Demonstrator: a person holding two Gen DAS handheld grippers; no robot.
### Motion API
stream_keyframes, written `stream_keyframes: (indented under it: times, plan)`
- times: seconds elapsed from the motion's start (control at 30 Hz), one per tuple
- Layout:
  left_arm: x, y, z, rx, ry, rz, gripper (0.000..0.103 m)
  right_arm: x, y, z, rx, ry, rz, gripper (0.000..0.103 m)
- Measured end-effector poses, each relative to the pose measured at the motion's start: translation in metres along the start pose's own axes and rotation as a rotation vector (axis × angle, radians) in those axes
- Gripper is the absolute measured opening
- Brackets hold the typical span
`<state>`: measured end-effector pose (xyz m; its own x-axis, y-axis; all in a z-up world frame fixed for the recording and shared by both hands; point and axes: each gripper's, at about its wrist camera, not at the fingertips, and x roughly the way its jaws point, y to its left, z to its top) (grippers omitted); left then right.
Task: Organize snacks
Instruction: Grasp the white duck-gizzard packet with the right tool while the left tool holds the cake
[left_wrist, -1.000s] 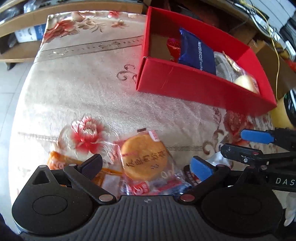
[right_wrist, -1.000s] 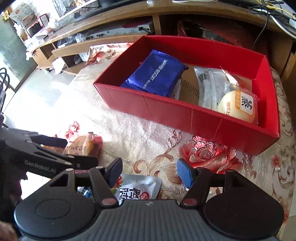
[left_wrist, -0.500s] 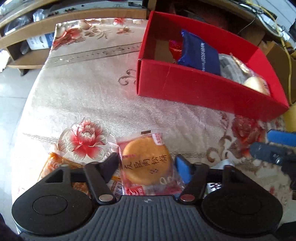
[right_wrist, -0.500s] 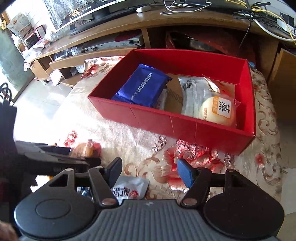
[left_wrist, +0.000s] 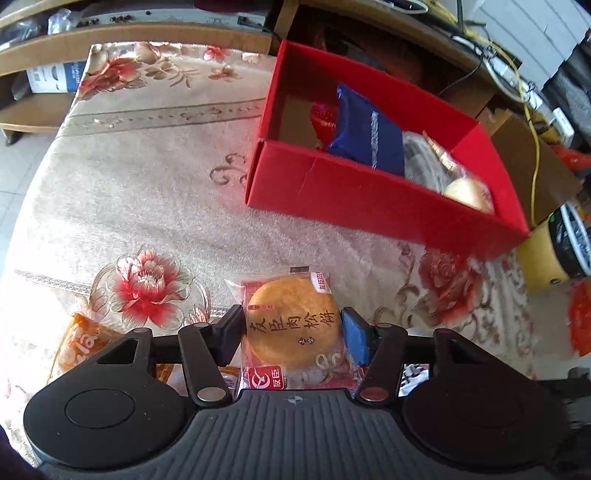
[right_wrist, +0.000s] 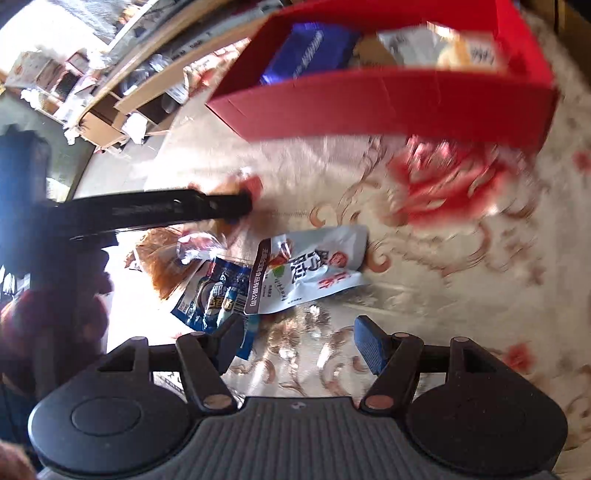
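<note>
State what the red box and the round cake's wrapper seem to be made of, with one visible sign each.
Red box: probably matte card; it shows no shine, folded corners and a brown inside. Cake wrapper: clear glossy plastic film, apparently; the cake shows through it and it glints.

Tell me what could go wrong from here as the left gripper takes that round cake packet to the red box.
The left gripper has just been closing on the round cake packet; the pads sit at the cake's edges, so it may crush or slip out. The red box's near wall stands between packet and interior, so a low carry could snag it. The right gripper hangs open near the white pouch; the arms could collide.
</note>
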<state>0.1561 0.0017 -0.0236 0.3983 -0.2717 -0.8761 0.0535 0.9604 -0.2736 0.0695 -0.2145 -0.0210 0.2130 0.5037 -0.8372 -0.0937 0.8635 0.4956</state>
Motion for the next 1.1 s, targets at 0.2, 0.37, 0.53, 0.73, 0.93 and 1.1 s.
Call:
stream_keyframes:
  times: [0.2, 0.37, 0.53, 0.73, 0.93, 1.1]
  plan:
    - [-0.007, 0.009, 0.003, -0.041, -0.016, -0.039, 0.059, 0.008, -0.001, 0.022, 0.063, -0.06, -0.005, 0.062]
    - [-0.007, 0.005, 0.004, -0.028, -0.016, -0.044, 0.059, 0.015, 0.004, 0.045, 0.015, -0.123, -0.112, 0.062]
    - [-0.001, 0.006, 0.001, -0.026, 0.002, -0.029, 0.062, 0.012, 0.012, 0.05, -0.072, -0.174, -0.275, 0.062]
    - [-0.01, 0.012, 0.005, -0.067, -0.044, -0.028, 0.069, 0.005, 0.033, 0.033, -0.034, -0.185, -0.184, 0.062]
    - [-0.019, 0.019, 0.004, -0.081, -0.063, -0.052, 0.073, 0.021, 0.052, 0.023, -0.139, -0.159, -0.34, 0.062]
    - [-0.023, 0.02, 0.001, -0.069, -0.065, -0.076, 0.077, 0.033, 0.04, 0.026, -0.274, -0.078, -0.505, 0.07]
